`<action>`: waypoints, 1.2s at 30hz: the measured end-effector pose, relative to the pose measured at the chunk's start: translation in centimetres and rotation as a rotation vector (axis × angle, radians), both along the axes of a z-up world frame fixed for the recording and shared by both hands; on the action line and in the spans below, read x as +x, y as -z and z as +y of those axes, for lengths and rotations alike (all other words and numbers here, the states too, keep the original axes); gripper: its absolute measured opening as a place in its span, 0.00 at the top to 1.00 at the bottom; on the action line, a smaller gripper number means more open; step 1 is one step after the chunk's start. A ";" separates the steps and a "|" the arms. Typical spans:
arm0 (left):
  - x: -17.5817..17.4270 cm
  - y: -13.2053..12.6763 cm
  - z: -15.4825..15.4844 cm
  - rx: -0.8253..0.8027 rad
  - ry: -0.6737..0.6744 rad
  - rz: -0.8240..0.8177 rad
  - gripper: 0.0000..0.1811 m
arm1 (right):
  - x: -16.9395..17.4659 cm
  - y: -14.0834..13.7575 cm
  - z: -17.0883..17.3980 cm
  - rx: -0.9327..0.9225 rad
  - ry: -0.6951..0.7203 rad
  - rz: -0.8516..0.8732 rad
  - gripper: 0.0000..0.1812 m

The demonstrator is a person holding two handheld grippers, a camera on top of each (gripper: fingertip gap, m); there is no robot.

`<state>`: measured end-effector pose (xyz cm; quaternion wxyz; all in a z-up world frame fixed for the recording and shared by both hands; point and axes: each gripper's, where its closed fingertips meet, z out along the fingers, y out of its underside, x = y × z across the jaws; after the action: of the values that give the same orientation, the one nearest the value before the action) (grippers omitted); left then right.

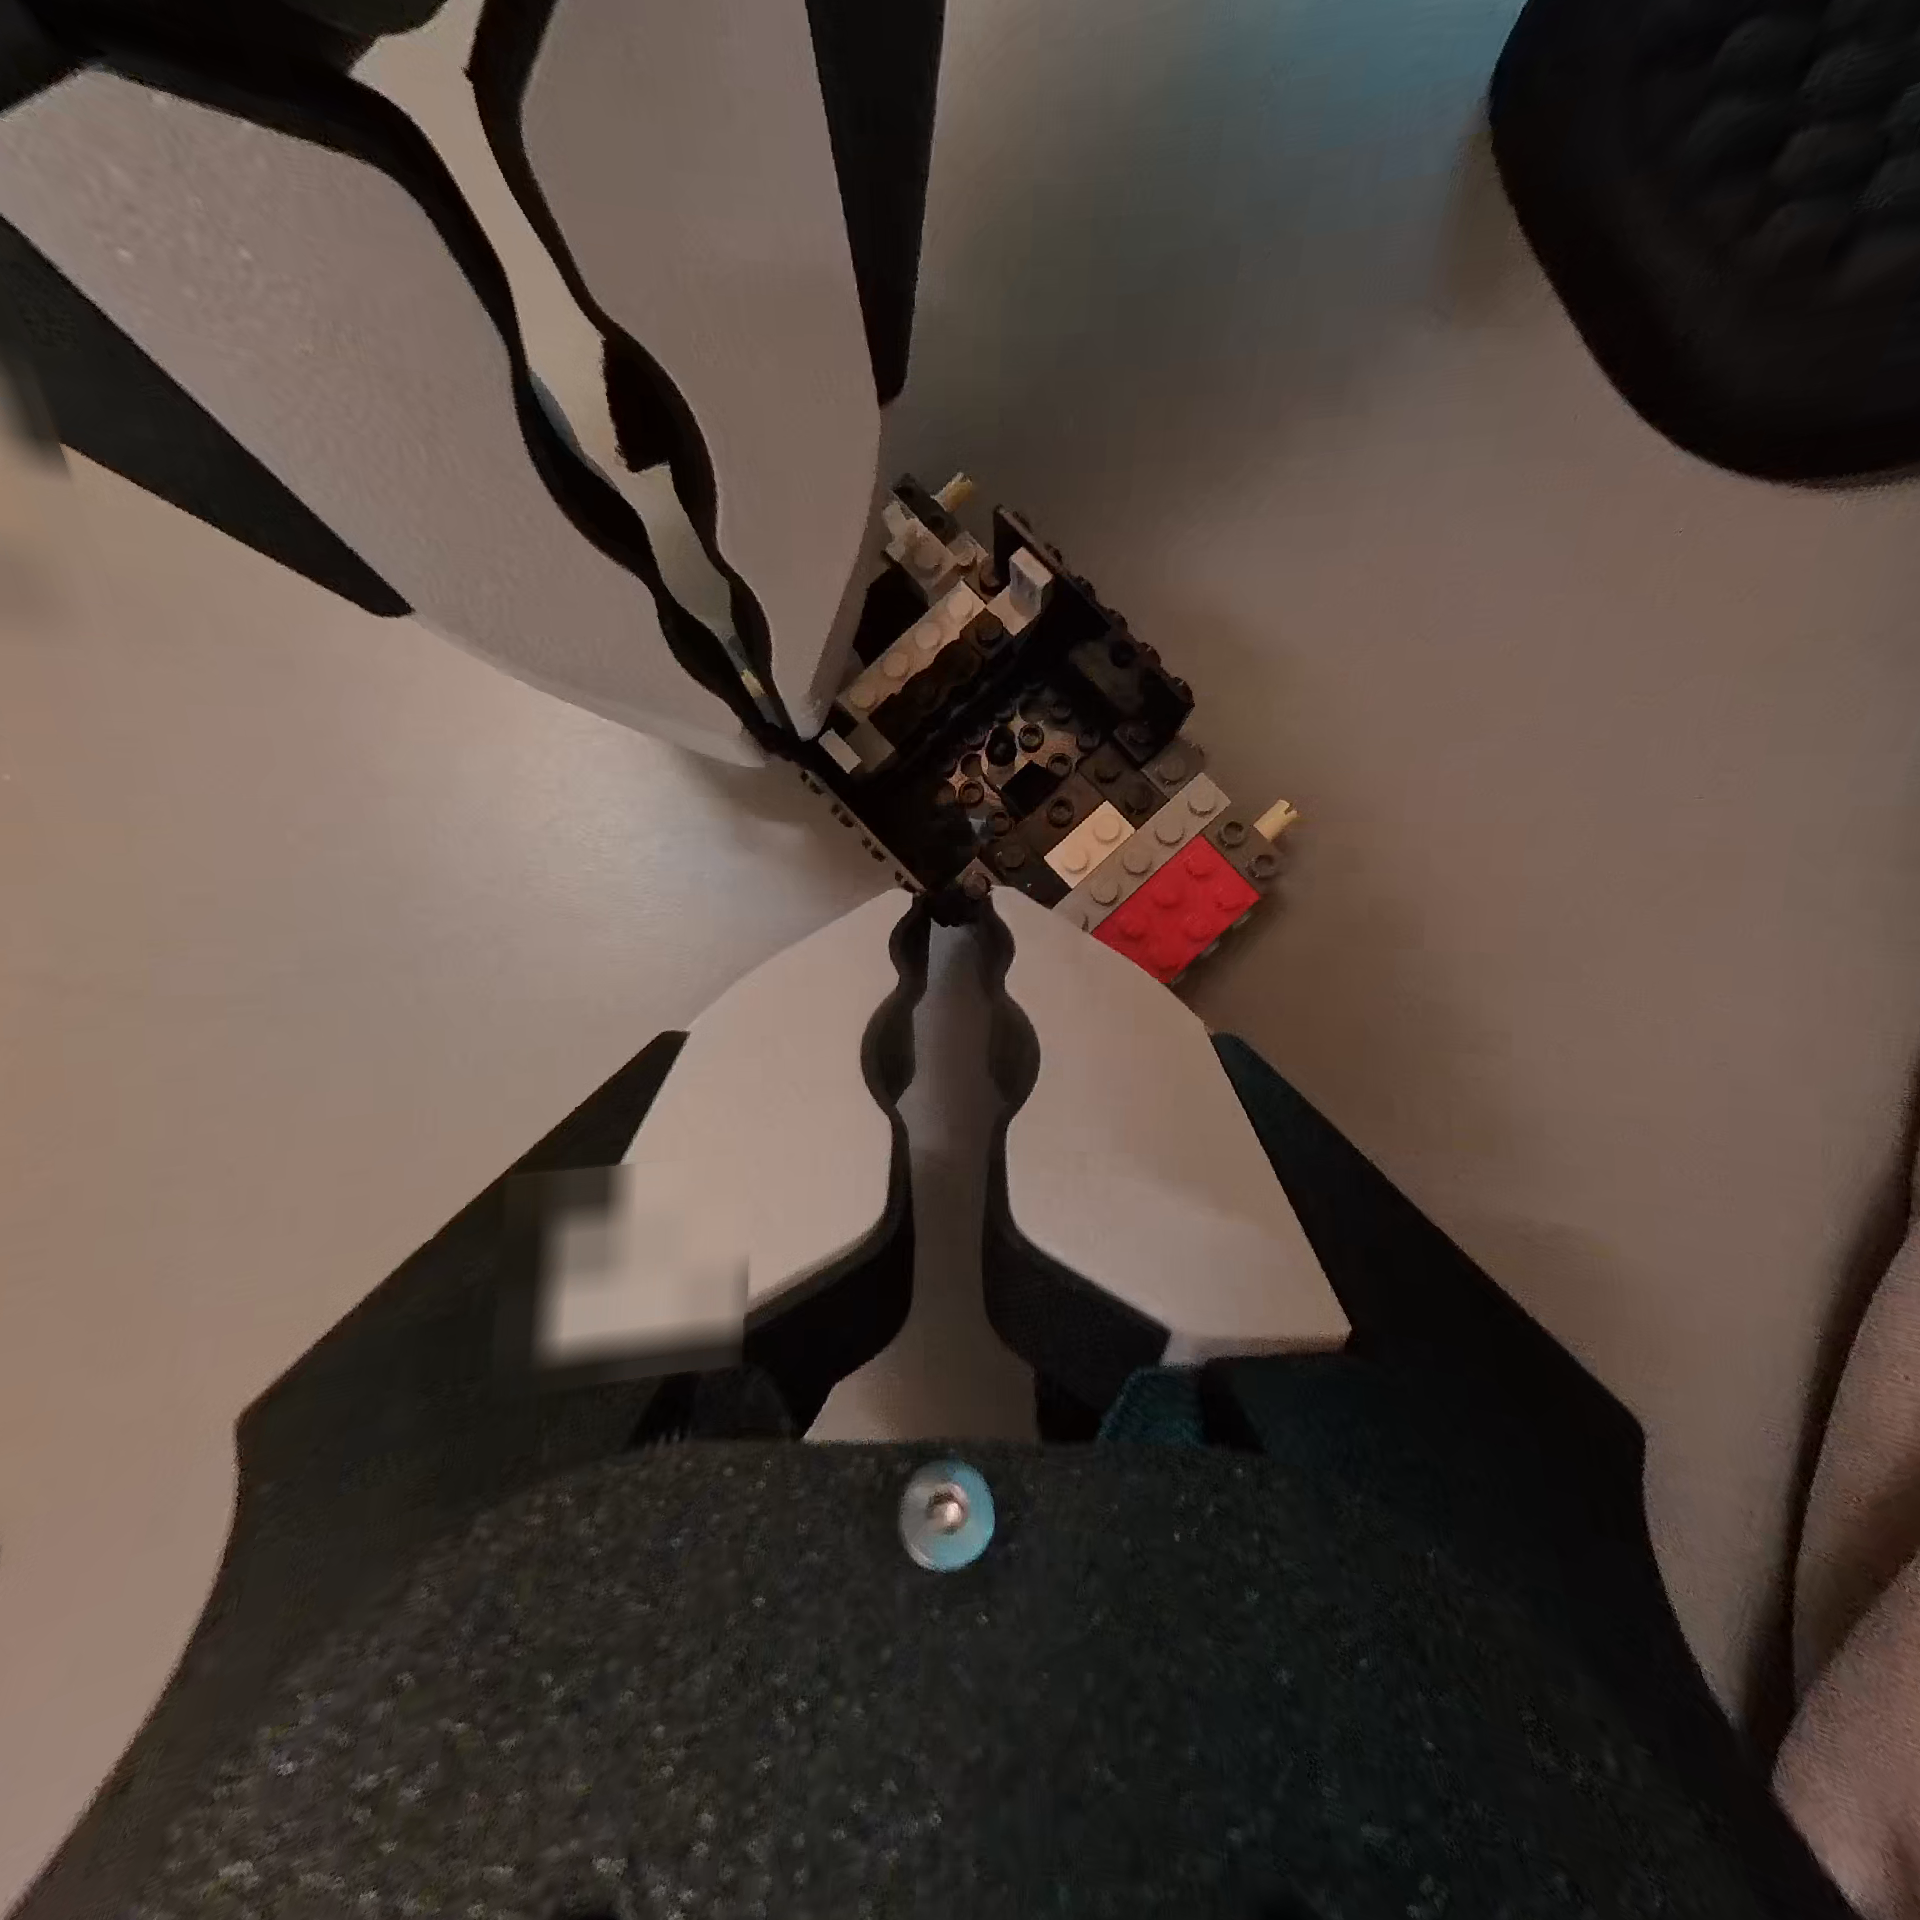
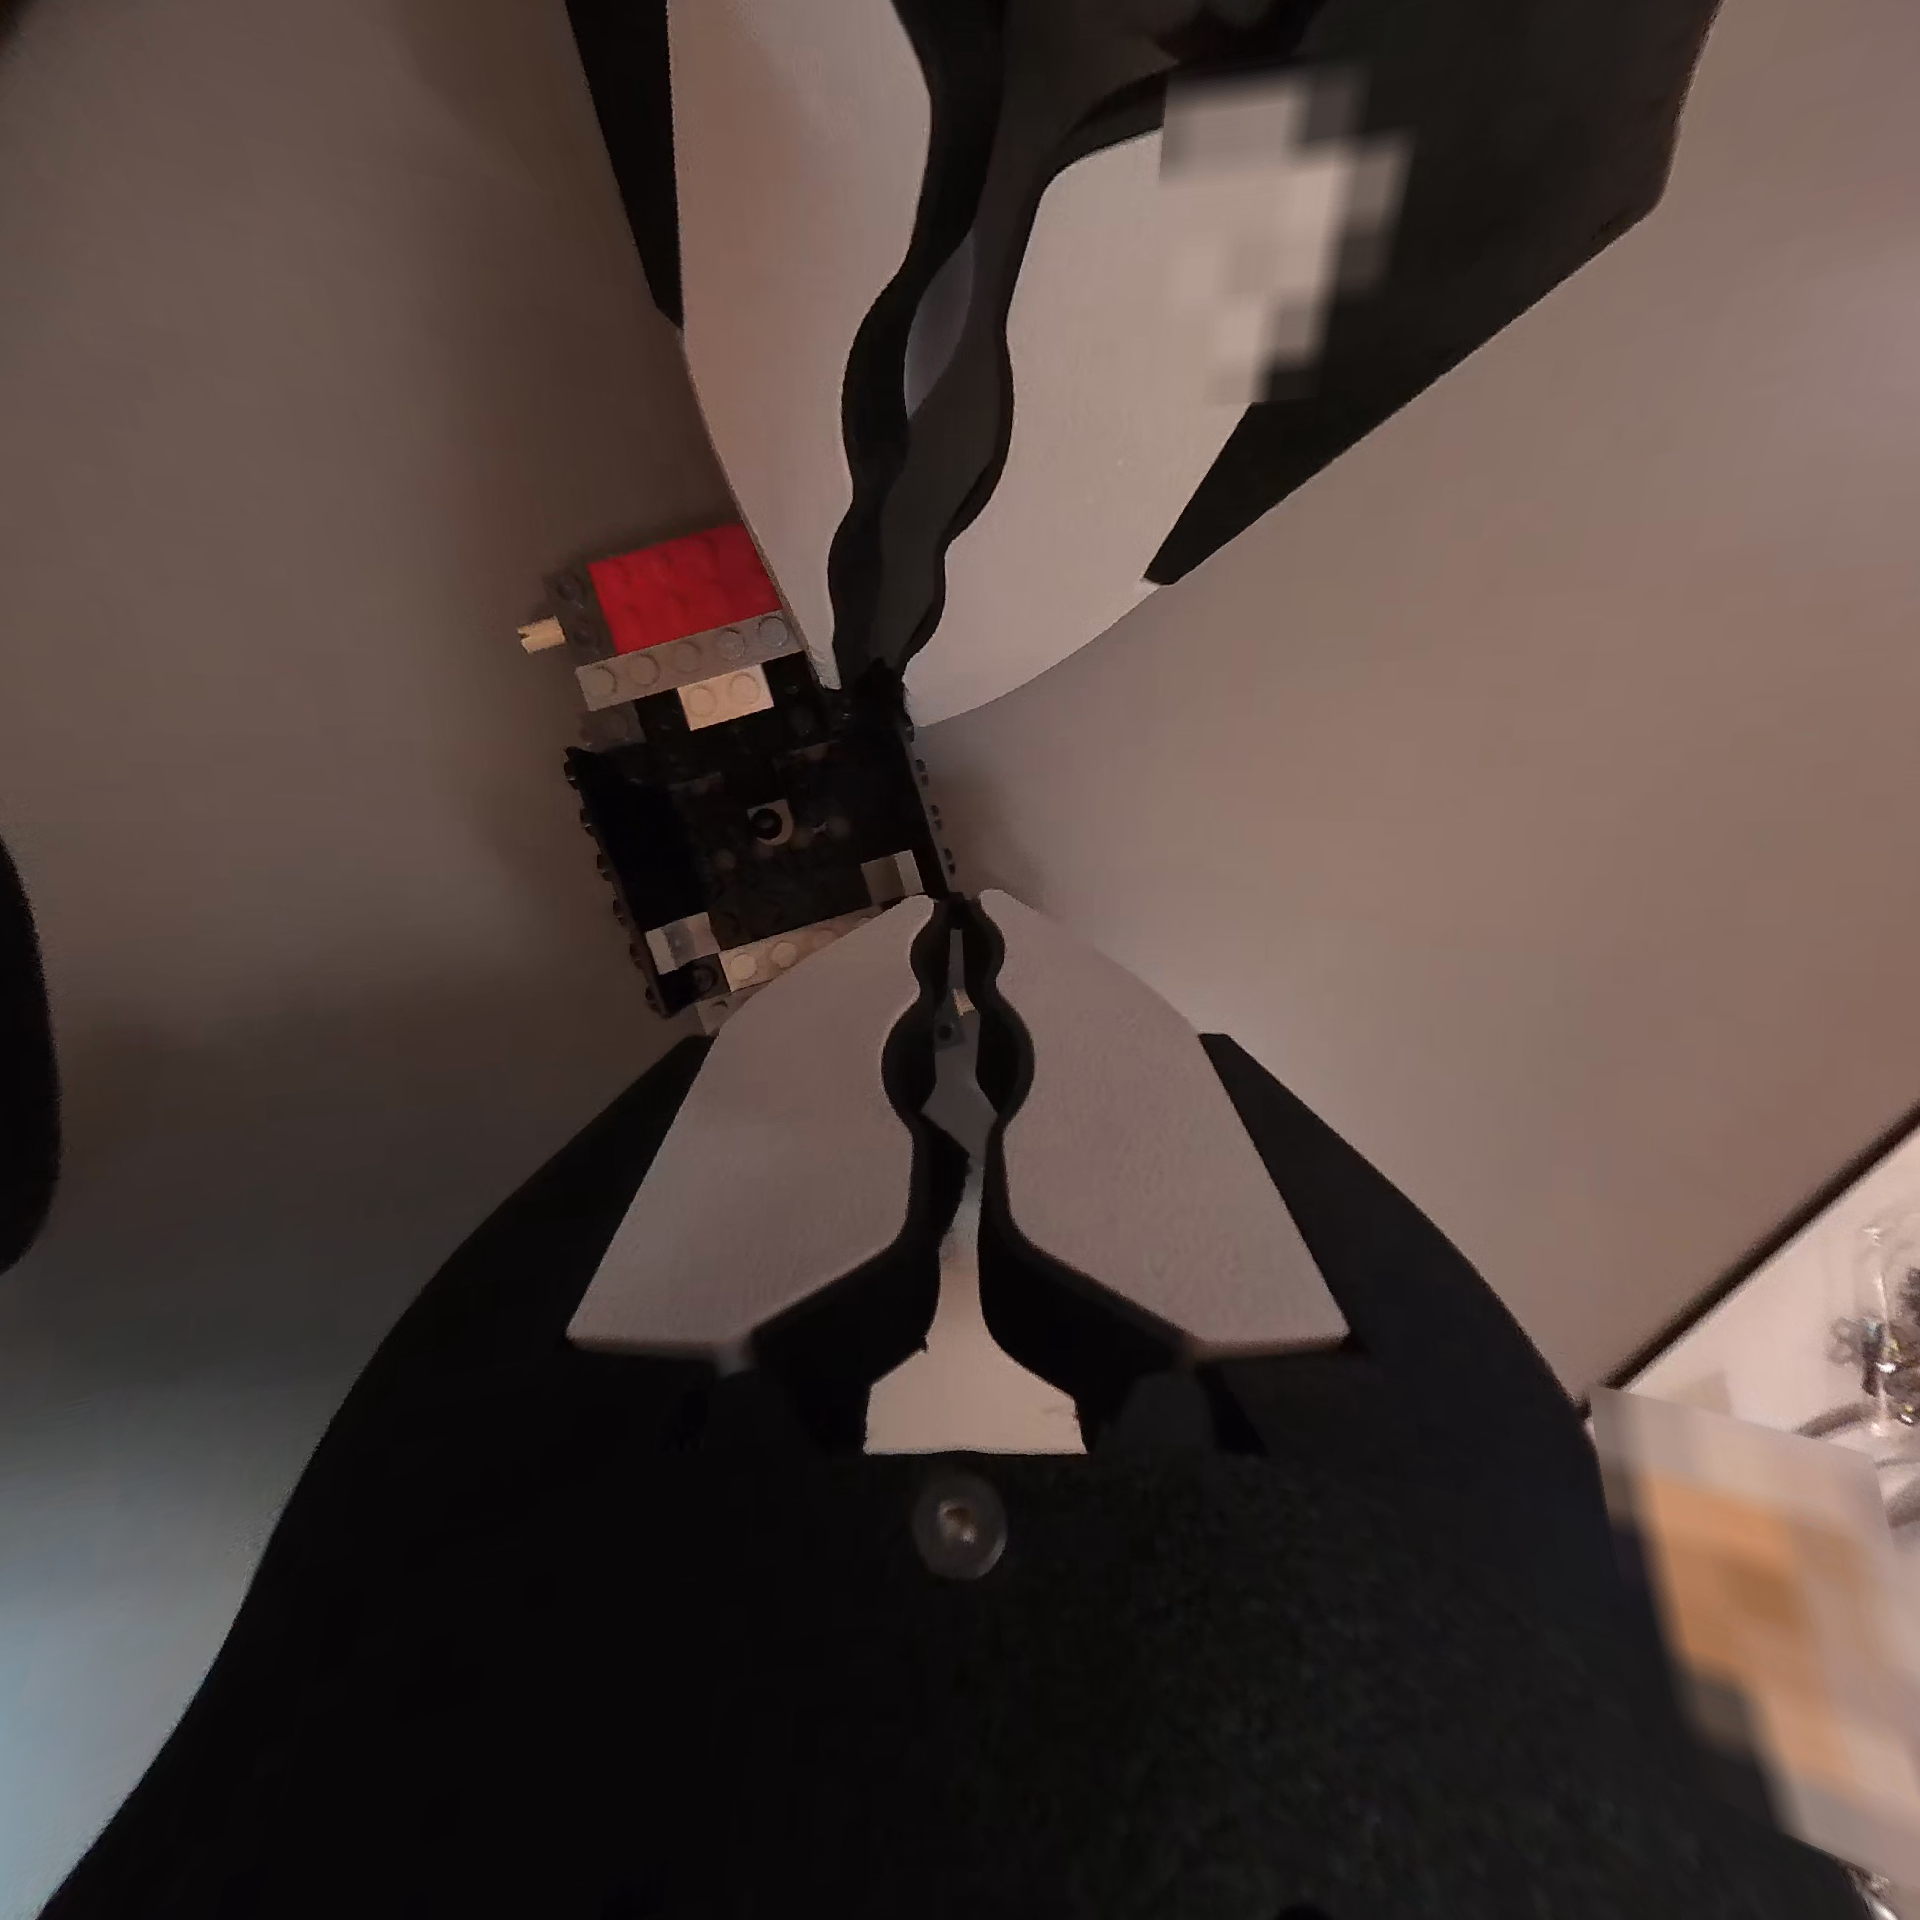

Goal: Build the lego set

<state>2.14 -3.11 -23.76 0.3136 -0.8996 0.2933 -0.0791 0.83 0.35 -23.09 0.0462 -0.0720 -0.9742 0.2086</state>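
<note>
With the half-built lego car resting on the bench and both the left gripper and right gripper nipped nearly closed on its black side wall, uneven squeezing or twisting could pop that thin wall off its studs.

A pale, plain table top fills most of both wrist views. In the left wrist view a dark, bumpy-textured rounded object sits blurred in the upper right corner, and a beige fabric runs down the right edge. In the right wrist view a white surface lies past the table's edge at lower right, bearing a clear bag of small dark pieces.
</note>
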 end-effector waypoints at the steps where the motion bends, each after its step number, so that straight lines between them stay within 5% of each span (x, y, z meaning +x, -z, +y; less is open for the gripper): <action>1: 0.1 0.0 0.0 -0.001 0.004 0.006 0.95 | 0.1 0.0 0.0 -0.003 0.003 0.011 0.99; 19: 0.9 -0.1 -0.4 -0.019 0.068 0.085 0.96 | 1.2 -1.9 1.1 -0.148 0.206 0.151 0.92; 36: 1.5 0.0 -1.0 -0.083 0.277 0.184 0.96 | 3.0 0.3 -0.8 -0.070 0.058 -0.013 0.98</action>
<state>3.63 -4.12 -23.73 0.2341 -0.8662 0.4385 -0.0508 3.84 -0.42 -23.42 0.0434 -0.1031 -0.9641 0.2407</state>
